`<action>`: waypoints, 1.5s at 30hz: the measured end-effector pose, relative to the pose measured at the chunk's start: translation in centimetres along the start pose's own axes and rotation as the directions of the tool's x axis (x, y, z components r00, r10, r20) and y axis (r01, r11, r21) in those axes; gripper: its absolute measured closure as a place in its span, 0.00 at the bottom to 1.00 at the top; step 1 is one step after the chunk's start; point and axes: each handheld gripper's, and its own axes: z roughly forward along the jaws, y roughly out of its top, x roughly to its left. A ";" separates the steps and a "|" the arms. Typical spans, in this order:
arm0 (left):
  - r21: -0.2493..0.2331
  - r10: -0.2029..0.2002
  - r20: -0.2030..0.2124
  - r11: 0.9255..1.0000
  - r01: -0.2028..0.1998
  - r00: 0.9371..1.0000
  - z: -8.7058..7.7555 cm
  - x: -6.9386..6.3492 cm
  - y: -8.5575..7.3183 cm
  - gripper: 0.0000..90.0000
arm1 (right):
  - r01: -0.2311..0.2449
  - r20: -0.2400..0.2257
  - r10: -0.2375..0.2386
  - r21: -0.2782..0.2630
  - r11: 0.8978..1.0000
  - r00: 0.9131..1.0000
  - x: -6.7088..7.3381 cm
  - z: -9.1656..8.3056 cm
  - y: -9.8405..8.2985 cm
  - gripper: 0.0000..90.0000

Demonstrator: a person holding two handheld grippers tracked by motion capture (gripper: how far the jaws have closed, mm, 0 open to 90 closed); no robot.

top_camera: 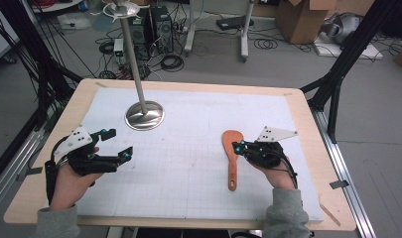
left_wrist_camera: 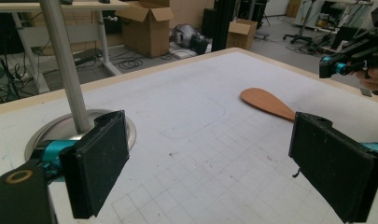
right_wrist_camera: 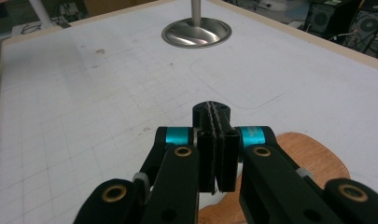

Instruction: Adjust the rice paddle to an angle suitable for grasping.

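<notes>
- The wooden spatula (top_camera: 232, 157) lies flat on the white gridded mat (top_camera: 188, 163), toward the table's right edge and nearer the front than the back, its round blade pointing toward the back edge and its handle toward the person.
- The right gripper (top_camera: 236, 145) sits right over the spatula, about where the blade narrows into the handle. In the right gripper view its pads are pressed together face to face with nothing pinched between them, and the spatula's blade (right_wrist_camera: 317, 158) shows below and to the side of the closed tongs.
- The left gripper (top_camera: 116, 144) is held near the table's left edge, well apart from the spatula, its tongs standing wide open and empty above the mat.
- A metal stand (top_camera: 144, 115) with a round base and a tall pole stands toward the back of the mat, left of centre, just beyond the left gripper.
- Both of the person's hands come in from the front edge, in grey sleeves.
</notes>
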 end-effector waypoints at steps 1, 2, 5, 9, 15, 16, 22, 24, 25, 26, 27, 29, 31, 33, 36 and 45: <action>0.003 0.001 -0.001 1.000 -0.001 1.000 0.0 0.0 0.0 0.14 | -0.002 0.004 0.002 0.001 1.000 1.000 -0.1 0.1 0.0 0.99; 0.005 -0.003 -0.001 1.000 0.003 1.000 -0.1 -0.1 -0.1 0.14 | -0.005 0.010 0.005 0.001 1.000 1.000 -0.3 0.2 -0.1 0.99; 0.006 -0.001 -0.004 1.000 0.001 1.000 -0.1 -0.1 -0.2 0.14 | -0.004 0.015 0.004 -0.001 1.000 1.000 -0.4 0.3 -0.1 0.99; 0.015 -0.006 -0.007 1.000 0.006 1.000 0.0 -0.1 -0.4 0.14 | 0.000 0.016 0.000 -0.014 1.000 1.000 -0.8 0.7 -0.1 0.99; 0.042 -0.003 -0.003 0.999 0.003 1.000 0.5 -0.4 -0.8 0.14 | -0.033 0.004 0.033 -0.025 0.999 0.999 -1.9 0.7 -0.3 0.99; 0.046 -0.002 -0.001 0.999 0.003 1.000 0.5 -0.4 -0.8 0.14 | -0.037 -0.001 0.037 -0.027 0.999 0.999 -2.1 0.8 -0.3 1.00; 0.042 -0.002 -0.002 0.999 0.003 1.000 0.4 -0.5 -0.9 0.14 | -0.009 0.007 0.009 0.030 0.999 1.000 -2.9 2.1 0.4 1.00; 0.042 -0.003 -0.003 0.999 0.003 1.000 0.4 -0.5 -0.9 0.14 | 0.000 0.015 -0.001 0.061 0.998 1.000 -3.3 2.9 0.5 1.00; 0.042 -0.003 -0.005 0.999 0.004 1.000 0.3 -0.5 -0.9 0.14 | 0.011 0.014 -0.013 0.097 0.995 1.000 -3.6 3.8 0.7 1.00; 0.043 -0.004 -0.004 0.999 0.004 1.000 0.3 -0.5 -1.0 0.14 | 0.011 0.014 -0.013 0.097 0.995 1.000 -3.6 3.8 0.7 1.00; 0.043 -0.006 -0.005 0.999 0.006 1.000 0.3 -0.4 -1.0 0.14 | 0.026 0.022 -0.028 0.102 0.994 0.999 -3.6 4.2 0.8 1.00; 0.046 -0.007 -0.005 0.999 0.007 1.000 0.2 -0.4 -1.2 0.14 | 0.030 0.014 -0.032 0.126 0.992 0.999 -4.1 5.3 0.7 1.00; 0.051 -0.014 -0.010 0.999 0.015 1.000 0.2 -0.2 -1.4 0.14 | 0.041 0.011 -0.044 0.152 0.988 0.999 -4.3 6.0 0.6 1.00; 0.053 -0.017 -0.011 0.998 0.018 1.000 0.2 -0.1 -1.5 0.14 | 0.043 0.008 -0.045 0.156 0.987 0.999 -4.4 6.3 0.5 1.00; 0.060 -0.017 -0.013 0.998 0.018 1.000 0.1 -0.2 -1.6 0.14 | 0.044 0.010 -0.047 0.177 0.983 0.999 -4.8 7.2 0.6 1.00; 0.075 -0.020 -0.017 0.997 0.021 1.000 0.0 -0.1 -2.0 0.14 | 0.046 0.014 -0.050 0.212 0.976 0.999 -5.6 9.8 0.7 1.00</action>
